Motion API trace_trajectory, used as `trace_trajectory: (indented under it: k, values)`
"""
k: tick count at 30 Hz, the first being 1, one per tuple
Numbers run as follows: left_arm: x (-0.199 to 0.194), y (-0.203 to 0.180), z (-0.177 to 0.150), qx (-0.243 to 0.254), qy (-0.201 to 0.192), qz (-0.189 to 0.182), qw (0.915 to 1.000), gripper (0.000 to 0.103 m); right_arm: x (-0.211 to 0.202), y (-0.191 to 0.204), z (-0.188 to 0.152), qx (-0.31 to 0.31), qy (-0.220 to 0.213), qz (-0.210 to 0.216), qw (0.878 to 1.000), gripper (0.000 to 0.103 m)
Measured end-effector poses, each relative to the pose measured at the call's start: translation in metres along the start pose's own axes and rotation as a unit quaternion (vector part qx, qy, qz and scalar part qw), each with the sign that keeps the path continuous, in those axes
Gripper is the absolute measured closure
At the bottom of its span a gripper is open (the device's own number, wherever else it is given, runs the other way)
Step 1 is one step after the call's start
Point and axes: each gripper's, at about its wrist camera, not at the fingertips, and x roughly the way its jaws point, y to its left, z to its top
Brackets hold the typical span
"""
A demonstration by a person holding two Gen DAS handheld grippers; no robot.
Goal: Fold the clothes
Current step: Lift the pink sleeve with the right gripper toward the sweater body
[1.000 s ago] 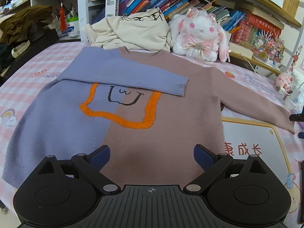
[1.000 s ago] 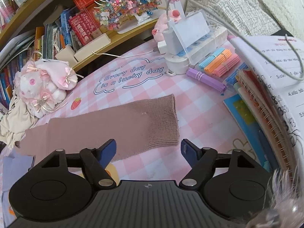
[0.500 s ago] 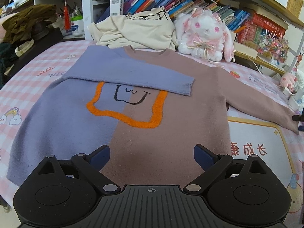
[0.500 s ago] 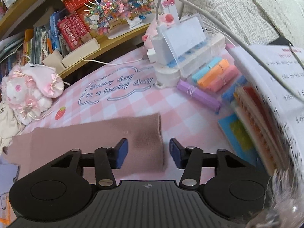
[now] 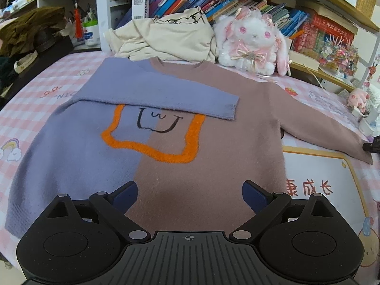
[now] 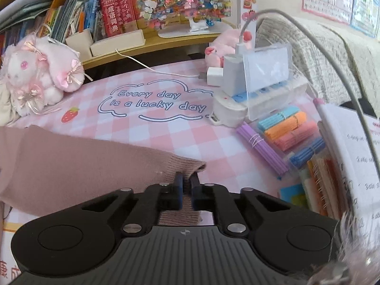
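Observation:
A two-tone sweater [image 5: 213, 142], lilac on the left and dusty pink on the right with an orange-outlined smiling face, lies flat on the pink checked table. Its lilac sleeve [image 5: 161, 95] is folded across the chest. The pink sleeve [image 5: 320, 128] stretches out to the right. My left gripper [image 5: 190, 193] hovers open above the sweater's lower hem, holding nothing. In the right wrist view my right gripper [image 6: 186, 181] is shut on the ribbed cuff [image 6: 187, 168] of the pink sleeve [image 6: 71, 166], and the cuff bunches up between the fingers.
A cream garment [image 5: 166, 40] and a white plush rabbit [image 5: 251, 42] sit behind the sweater's collar, in front of bookshelves. By the cuff are bundled coloured sticks [image 6: 285, 135], a white charger unit [image 6: 249, 90], spiral notebooks [image 6: 332, 178] and a cable [image 6: 332, 71]. A dark bag [image 5: 30, 54] is far left.
My right gripper moved in over the pink cuff and went from wide open to shut on it. The left gripper drew back slightly and stayed open.

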Motion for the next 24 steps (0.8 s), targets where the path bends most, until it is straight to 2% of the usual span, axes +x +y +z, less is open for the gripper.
trace_trajectory:
  k: [4, 10, 15, 24]
  values:
    - [0.001, 0.001, 0.001, 0.003, -0.001, -0.005, 1.0000, 0.006, -0.015, 0.000, 0.005, 0.025, -0.012, 0.036, 0.999, 0.097]
    - [0.001, 0.004, 0.002, 0.034, -0.011, -0.024, 0.9991, 0.006, -0.041, 0.023, 0.022, 0.053, -0.034, 0.125, 0.990, 0.097]
    - [0.001, 0.007, 0.002, 0.060, -0.018, -0.039, 0.9973, 0.006, -0.059, 0.064, 0.039, 0.040, -0.050, 0.170, 0.983, 0.097]
    - [-0.006, 0.040, 0.012, 0.126, -0.047, -0.070, 0.9885, 0.006, -0.081, 0.173, 0.066, -0.001, -0.083, 0.210, 0.974, 0.097]
